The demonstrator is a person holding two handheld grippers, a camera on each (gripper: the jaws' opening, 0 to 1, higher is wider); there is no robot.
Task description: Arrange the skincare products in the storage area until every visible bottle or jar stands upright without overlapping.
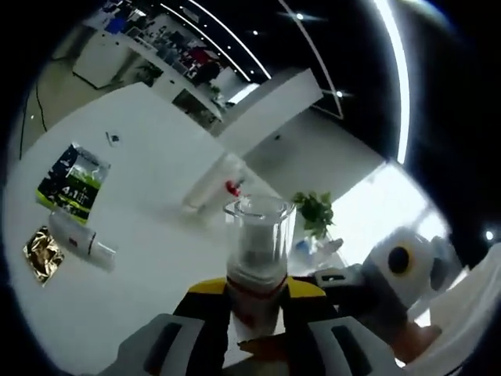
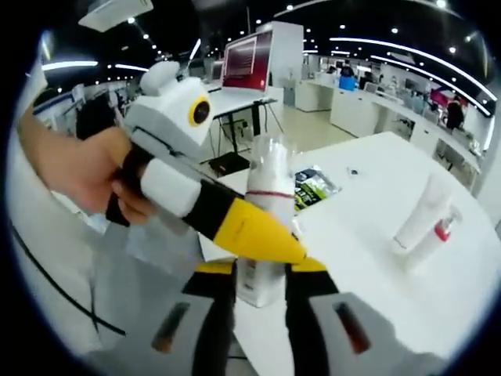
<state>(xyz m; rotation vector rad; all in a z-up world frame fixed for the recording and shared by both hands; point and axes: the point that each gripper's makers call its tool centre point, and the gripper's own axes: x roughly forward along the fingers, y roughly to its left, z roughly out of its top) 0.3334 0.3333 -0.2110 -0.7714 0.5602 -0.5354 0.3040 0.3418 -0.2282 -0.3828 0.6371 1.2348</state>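
Left gripper view: going left to right, I am seeing a green sachet [image 1: 73, 188], a gold packet [image 1: 43, 251] and a white bottle [image 1: 81, 237] lying flat on the white table [image 1: 156, 157]. Farther right, two white tubes [image 1: 217, 184] are standing together. My left gripper [image 1: 257, 313] is clamping a white bottle with a clear cap [image 1: 257, 258], red band at its neck, held upright above the table.

Right gripper view: a hand [image 2: 74, 168] is gripping the left tool from the left. The right gripper [image 2: 261, 294] is also closing its jaws on the same bottle's base.
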